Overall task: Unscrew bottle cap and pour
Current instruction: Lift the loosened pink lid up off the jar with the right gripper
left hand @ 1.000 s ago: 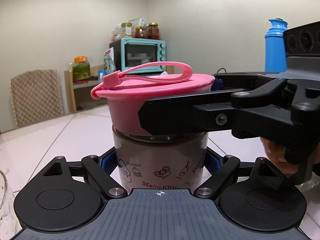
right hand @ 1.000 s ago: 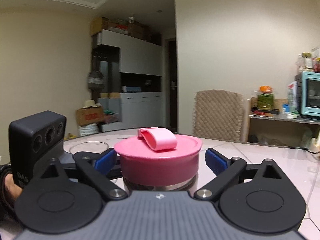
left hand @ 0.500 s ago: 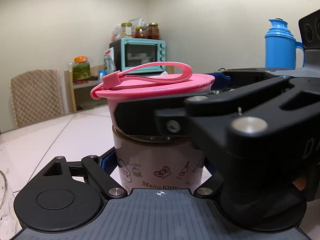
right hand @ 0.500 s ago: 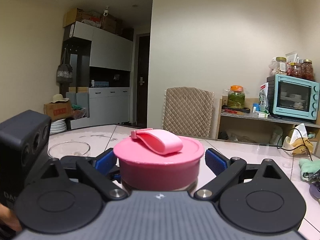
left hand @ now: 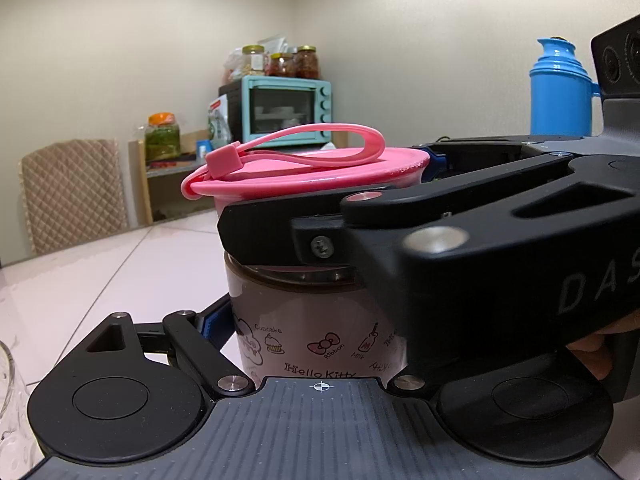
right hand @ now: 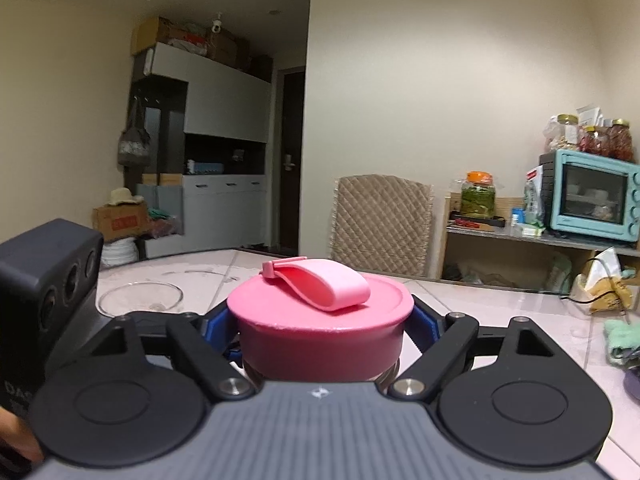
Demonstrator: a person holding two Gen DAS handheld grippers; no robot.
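A Hello Kitty bottle with a wide pink cap and pink carry strap stands on the white table. My left gripper is shut on the bottle's body; its right finger is hidden behind the right gripper. My right gripper is shut on the pink cap, its blue pads pressing both sides. In the left wrist view the right gripper's black finger crosses in front of the cap.
A glass bowl sits on the table at left; its edge shows in the left wrist view. A blue thermos stands at right. A teal oven, a chair and cloths lie beyond.
My right gripper has swung around the cap, its view turning rightward, and its jaws have closed from open onto the cap. The left gripper and bottle have stayed still.
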